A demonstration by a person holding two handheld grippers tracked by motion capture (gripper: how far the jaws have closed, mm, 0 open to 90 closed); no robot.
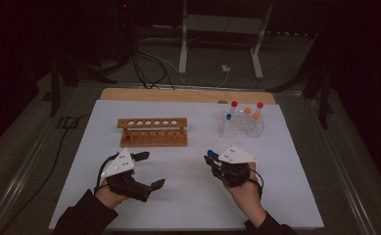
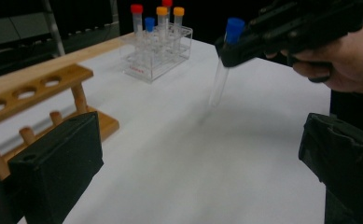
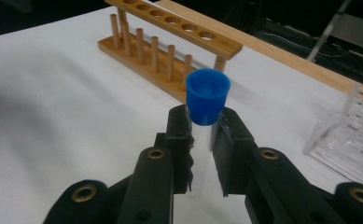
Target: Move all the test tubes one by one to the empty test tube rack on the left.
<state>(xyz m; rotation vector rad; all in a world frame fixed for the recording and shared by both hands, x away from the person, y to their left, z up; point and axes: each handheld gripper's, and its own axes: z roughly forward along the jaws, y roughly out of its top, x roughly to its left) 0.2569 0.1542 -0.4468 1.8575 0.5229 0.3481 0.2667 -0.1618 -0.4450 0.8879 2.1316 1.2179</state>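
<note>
While the right hand (image 1: 244, 193) reaches in from below with its wrist level above the table (image 1: 188, 196), the right gripper (image 3: 201, 140) is clamped on a blue-capped tube (image 3: 206, 100), which stands upright between the jaws, cap just above them. Beyond it lies the wooden rack (image 3: 170, 51), empty. Off to the side, the left gripper (image 1: 146, 171) hovers with jaws wide apart, nothing between them.

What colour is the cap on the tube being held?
Blue cap, clearest in the right gripper view.
</note>
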